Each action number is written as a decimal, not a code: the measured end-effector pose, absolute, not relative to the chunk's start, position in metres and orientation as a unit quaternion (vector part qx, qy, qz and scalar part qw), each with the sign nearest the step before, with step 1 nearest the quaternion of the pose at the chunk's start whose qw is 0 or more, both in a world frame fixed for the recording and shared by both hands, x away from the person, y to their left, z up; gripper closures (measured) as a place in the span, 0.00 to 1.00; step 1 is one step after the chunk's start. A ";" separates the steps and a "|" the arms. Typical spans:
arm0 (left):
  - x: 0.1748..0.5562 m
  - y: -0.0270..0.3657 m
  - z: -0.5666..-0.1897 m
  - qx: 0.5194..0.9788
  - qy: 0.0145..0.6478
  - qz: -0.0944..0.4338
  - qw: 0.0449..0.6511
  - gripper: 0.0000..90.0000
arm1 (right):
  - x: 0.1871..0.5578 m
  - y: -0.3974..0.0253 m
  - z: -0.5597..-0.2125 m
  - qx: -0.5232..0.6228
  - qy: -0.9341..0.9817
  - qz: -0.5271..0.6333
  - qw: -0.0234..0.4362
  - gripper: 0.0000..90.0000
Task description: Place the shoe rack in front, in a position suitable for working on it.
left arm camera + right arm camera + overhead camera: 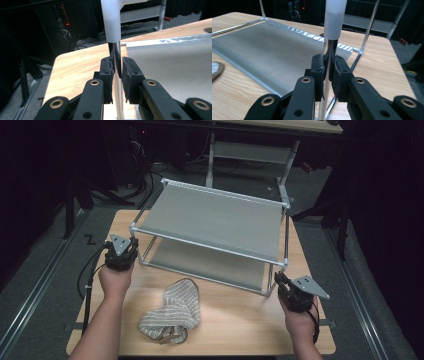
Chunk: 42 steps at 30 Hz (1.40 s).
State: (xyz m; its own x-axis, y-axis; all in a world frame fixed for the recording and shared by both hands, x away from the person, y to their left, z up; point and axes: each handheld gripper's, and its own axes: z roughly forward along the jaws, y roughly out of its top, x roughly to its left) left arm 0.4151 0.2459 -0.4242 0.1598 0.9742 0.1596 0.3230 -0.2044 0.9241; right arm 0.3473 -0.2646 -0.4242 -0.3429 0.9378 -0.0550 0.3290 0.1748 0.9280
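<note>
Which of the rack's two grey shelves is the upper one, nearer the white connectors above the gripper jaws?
The larger-looking fabric shelf, stretched across the rack's top frame; the other shelf lies beneath it, just above the table.

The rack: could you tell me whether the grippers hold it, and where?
Yes: left gripper clamps the rack's front-left post, right gripper its front-right post.

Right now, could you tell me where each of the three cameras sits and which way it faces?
High view: above the person's side, looking forward and down at the rack, cloth, both forearms.
Left gripper view: on the left gripper, jaws clamped on the left front post.
Right gripper view: on the right gripper, jaws clamped on the right front post.
Both gripper views share the lower shelf.
</note>
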 end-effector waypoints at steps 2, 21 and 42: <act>0.412 0.242 -0.425 0.655 0.491 0.416 0.396 0.87 | 0.346 -0.271 -0.424 0.465 0.684 0.445 0.343 0.89; 0.349 0.225 -0.434 0.649 0.466 0.415 0.435 0.88 | 0.385 -0.295 -0.422 0.497 0.666 0.422 0.361 0.89; 0.216 0.228 -0.482 0.694 0.483 0.270 0.461 0.45 | 0.344 -0.280 -0.435 0.502 0.661 0.431 0.355 0.49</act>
State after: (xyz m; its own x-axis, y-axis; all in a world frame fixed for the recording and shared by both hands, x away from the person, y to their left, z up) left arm 0.2157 0.2279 -0.4825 0.3873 0.9193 -0.0708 0.4222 -0.1086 0.9000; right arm 0.3440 -0.2797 -0.4352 -0.2453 0.9688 -0.0358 0.3572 0.1247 0.9257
